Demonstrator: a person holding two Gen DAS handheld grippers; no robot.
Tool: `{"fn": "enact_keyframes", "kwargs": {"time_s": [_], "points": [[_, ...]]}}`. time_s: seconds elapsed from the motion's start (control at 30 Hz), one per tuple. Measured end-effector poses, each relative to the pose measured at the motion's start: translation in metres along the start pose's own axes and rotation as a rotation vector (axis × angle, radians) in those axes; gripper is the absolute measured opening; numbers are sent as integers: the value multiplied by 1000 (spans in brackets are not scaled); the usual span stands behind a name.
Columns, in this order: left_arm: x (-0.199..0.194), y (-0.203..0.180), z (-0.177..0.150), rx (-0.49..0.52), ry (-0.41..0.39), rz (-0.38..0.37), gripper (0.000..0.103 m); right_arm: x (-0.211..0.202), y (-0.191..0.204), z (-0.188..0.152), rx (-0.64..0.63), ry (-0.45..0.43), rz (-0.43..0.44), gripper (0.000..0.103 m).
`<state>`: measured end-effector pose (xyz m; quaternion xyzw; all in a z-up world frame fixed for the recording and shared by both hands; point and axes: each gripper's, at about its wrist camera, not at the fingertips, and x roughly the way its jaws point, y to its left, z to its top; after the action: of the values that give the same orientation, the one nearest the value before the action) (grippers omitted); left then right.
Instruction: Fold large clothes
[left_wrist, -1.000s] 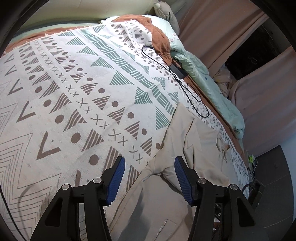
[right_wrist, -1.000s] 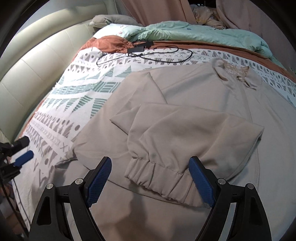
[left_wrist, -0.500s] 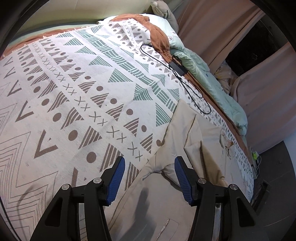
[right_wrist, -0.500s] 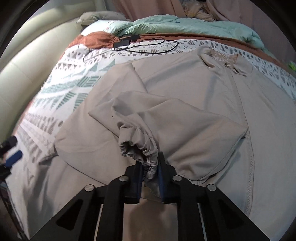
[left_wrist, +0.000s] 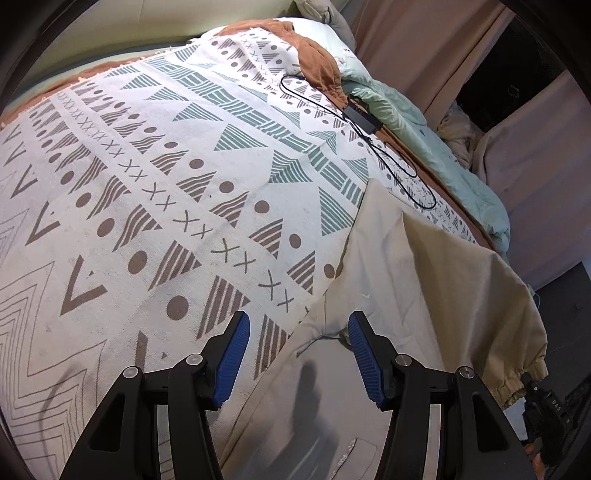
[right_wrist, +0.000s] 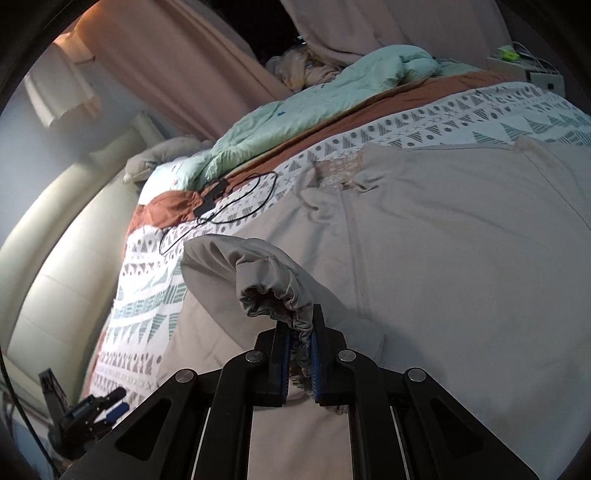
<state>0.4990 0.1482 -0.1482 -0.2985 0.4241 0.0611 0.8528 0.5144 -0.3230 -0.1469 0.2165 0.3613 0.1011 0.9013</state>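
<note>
We note right gripper (right_wrist: 300, 345) just clamped gathered elastic cuff (right_wrist: 275, 301) of beige jacket (right_wrist: 461, 240), sleeve now lifted; left gripper (left_wrist: 297, 360) half-open, empty; sleeve fold begun.

Matt beige cloth jacket (right_wrist: 443, 240); woven patterned bedspread (left_wrist: 147, 184).

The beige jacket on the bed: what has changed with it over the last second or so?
The right gripper closed on the jacket's elastic sleeve cuff and has lifted it, drawing the sleeve up off the jacket. The left gripper stayed open over the jacket's edge, gripping nothing. The black cable and patterned blanket lie as before.
</note>
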Motion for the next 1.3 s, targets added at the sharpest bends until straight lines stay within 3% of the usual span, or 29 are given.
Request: {"fn": "enact_keyframes", "kwargs": {"time_s": [0.1,0.13,0.17,0.23,0.27,0.5,0.67,0.73,0.97,1.1,1.2,1.23,1.27,1.3], "points": [[1,1,0,11,1,17,57,-4,-30,4,109,-25,-50,16],[2,1,0,14,1,25,57,-5,-40,4,145,-27,-87,31],[2,1,0,19,2,33,57,-7,-50,3,175,-25,-119,53],[4,-1,-1,42,8,52,57,-5,-67,1,227,-6,-134,76],[5,-3,-2,58,15,59,57,-6,-74,-1,251,4,-124,76],[23,-23,-15,218,85,113,57,-3,-101,-11,341,72,-110,76],[33,-22,-15,258,106,153,57,-14,-109,-8,380,-18,-174,76],[36,-20,-14,253,109,159,57,-21,-112,-4,388,-51,-153,76],[42,-27,-20,315,104,201,57,-8,-114,-4,371,52,-103,76],[47,-29,-21,367,98,267,43,11,-105,-11,342,119,-83,76],[49,-24,-16,340,91,261,39,23,-99,-9,290,103,-87,76],[49,-23,-15,331,86,261,38,25,-98,-7,270,78,-97,66],[50,-21,-14,322,82,260,36,27,-99,-5,252,58,-104,35],[50,-20,-12,312,80,258,33,30,-101,-3,246,53,-100,21]]}}
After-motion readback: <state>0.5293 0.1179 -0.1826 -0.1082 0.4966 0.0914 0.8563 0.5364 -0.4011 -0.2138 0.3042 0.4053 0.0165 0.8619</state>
